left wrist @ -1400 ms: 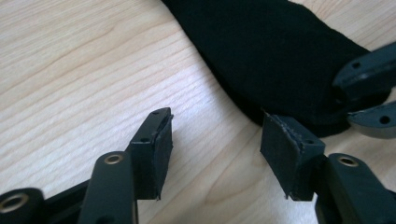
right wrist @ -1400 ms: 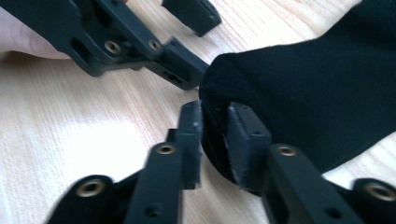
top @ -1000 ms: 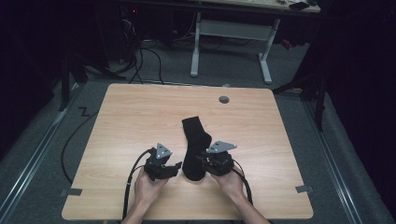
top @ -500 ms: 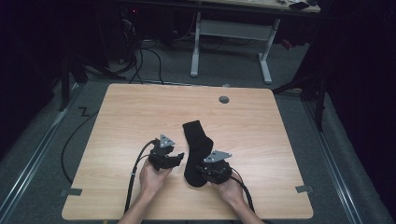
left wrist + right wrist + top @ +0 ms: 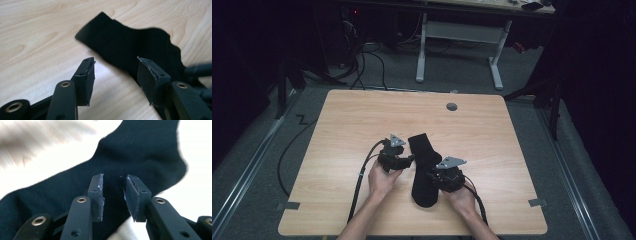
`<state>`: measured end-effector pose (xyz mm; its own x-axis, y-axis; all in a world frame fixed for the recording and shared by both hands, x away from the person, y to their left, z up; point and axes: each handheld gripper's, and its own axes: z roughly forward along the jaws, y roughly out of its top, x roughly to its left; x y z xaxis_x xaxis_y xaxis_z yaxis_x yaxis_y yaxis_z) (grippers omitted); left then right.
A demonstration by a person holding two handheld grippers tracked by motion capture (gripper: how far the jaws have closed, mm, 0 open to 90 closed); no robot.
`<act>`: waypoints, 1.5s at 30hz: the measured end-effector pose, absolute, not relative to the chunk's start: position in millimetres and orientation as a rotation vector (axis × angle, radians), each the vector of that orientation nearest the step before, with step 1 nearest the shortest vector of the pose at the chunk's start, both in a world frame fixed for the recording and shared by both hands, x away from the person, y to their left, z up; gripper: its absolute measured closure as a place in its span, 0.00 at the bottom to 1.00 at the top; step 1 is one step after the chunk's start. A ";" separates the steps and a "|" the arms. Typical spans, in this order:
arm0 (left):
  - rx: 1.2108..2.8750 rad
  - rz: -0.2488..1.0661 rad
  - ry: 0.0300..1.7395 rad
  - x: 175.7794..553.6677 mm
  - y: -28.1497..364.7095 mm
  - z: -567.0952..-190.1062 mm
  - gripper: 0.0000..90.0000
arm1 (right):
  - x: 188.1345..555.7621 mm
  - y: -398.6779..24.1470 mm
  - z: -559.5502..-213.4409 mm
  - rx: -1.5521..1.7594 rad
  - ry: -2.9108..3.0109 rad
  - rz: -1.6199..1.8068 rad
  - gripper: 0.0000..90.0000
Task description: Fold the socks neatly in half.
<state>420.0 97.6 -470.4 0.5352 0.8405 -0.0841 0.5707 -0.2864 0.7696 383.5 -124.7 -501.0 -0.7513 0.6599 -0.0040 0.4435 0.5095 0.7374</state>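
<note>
Now the black sock (image 5: 426,167) lies flat between both grippers' parted fingers (image 5: 86,75).

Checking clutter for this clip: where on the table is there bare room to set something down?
The table is bare behind the black sock, up to the round hole, and along both side edges. Crowded: near middle, where left tongs and right tongs flank the sock.

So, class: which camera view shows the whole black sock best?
The high view: the black sock lies whole on the table, cuff to toe. The left gripper view shows just its ribbed cuff end; the right gripper view is too close, showing its middle past the tongs.
</note>
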 end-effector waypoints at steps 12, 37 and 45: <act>2.063 0.405 1.151 447.2 79.5 -480.7 0.57 | 352.0 -124.9 -503.3 0.817 2.544 1.087 0.74; 2.062 0.566 1.129 465.1 69.4 -491.2 0.94 | 353.1 -128.5 -505.9 0.823 2.539 1.134 0.73; 1.995 0.578 1.083 443.6 77.3 -479.0 0.58 | 354.6 -134.7 -495.5 0.862 2.467 1.178 0.78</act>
